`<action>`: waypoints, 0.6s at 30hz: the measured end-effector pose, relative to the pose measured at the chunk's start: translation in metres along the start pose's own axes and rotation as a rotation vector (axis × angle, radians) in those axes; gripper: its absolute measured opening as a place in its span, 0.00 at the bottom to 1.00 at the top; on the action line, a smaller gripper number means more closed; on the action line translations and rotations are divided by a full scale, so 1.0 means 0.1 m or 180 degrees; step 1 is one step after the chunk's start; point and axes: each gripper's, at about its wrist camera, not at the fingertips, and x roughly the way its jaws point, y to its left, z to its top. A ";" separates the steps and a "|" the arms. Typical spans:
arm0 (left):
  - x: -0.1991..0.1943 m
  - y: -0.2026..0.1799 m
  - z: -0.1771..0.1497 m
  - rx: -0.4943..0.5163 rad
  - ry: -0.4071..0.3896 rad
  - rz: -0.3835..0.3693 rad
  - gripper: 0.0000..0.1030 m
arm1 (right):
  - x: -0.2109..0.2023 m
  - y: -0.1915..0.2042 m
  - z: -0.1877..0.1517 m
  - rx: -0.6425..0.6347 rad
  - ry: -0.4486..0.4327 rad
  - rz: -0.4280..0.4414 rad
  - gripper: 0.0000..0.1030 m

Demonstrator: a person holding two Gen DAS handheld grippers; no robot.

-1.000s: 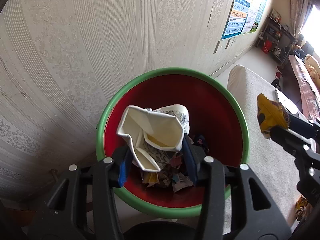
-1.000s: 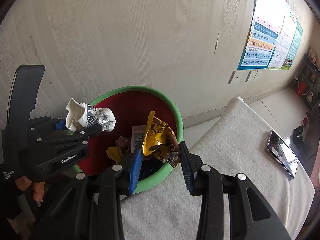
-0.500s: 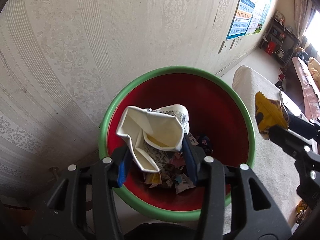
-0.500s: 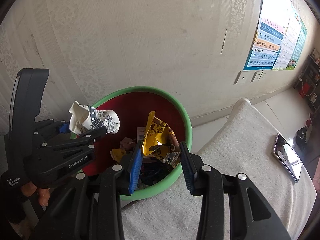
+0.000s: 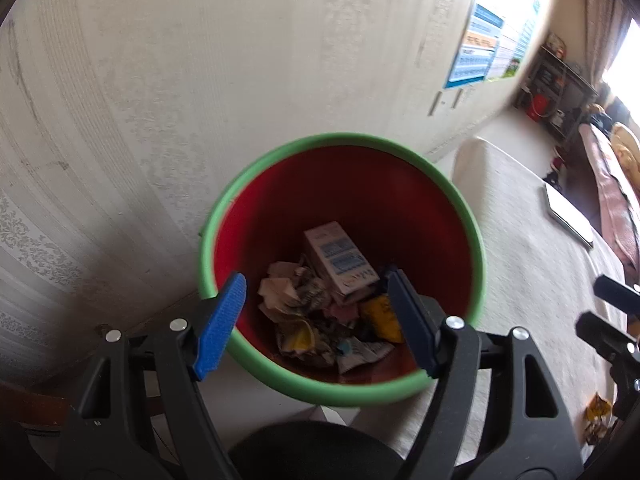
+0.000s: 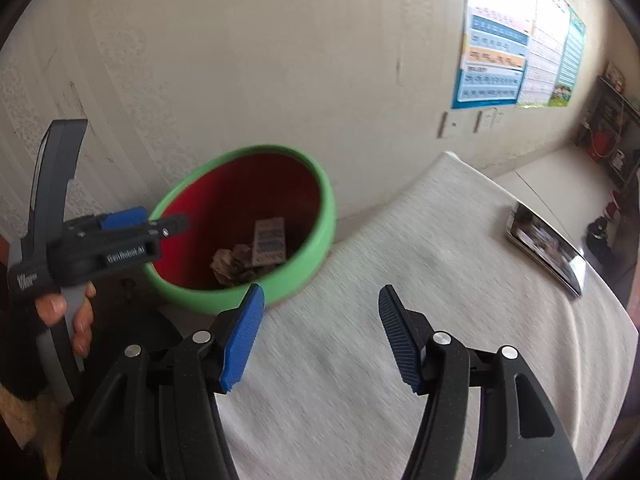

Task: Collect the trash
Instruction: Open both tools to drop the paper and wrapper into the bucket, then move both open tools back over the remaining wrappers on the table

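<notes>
A red bin with a green rim (image 5: 472,224) stands against the wall beside the table; it also shows in the right wrist view (image 6: 320,236). Inside lie a white carton (image 5: 340,260), crumpled paper (image 5: 288,296) and a yellow wrapper (image 5: 384,316). My left gripper (image 5: 316,316) is open and empty just above the bin's near rim. My right gripper (image 6: 320,328) is open and empty over the white tablecloth (image 6: 400,280), to the right of the bin. The left gripper shows in the right wrist view (image 6: 136,224) over the bin's left rim.
A phone (image 6: 548,244) lies on the tablecloth at the right. A small yellow wrapper (image 5: 596,416) lies on the cloth at the lower right of the left wrist view. The patterned wall stands right behind the bin. Posters (image 6: 504,64) hang on it.
Both grippers have opened. The crushed paper cup left my left gripper and the yellow wrapper left my right gripper; both now lie in the bin. My right gripper has pulled back over the table.
</notes>
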 end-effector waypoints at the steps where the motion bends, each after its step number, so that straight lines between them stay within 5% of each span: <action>1: -0.02 -0.08 -0.03 0.0072 0.0010 -0.0030 0.68 | -0.10 -0.14 -0.14 0.0057 0.0033 -0.0096 0.56; 7: -0.07 -0.62 -0.15 0.0423 0.0075 -0.0266 0.69 | -0.64 -1.09 -1.09 0.0713 0.0407 -0.0799 0.59; 10: -0.07 -0.99 -0.27 0.0639 0.0154 -0.0442 0.68 | -0.81 -1.47 -1.55 0.1127 0.0670 -0.0942 0.61; 18: -0.20 -2.02 -0.79 0.1499 0.0372 -0.1076 0.69 | -0.83 -1.78 -2.13 0.1615 0.1110 -0.0472 0.64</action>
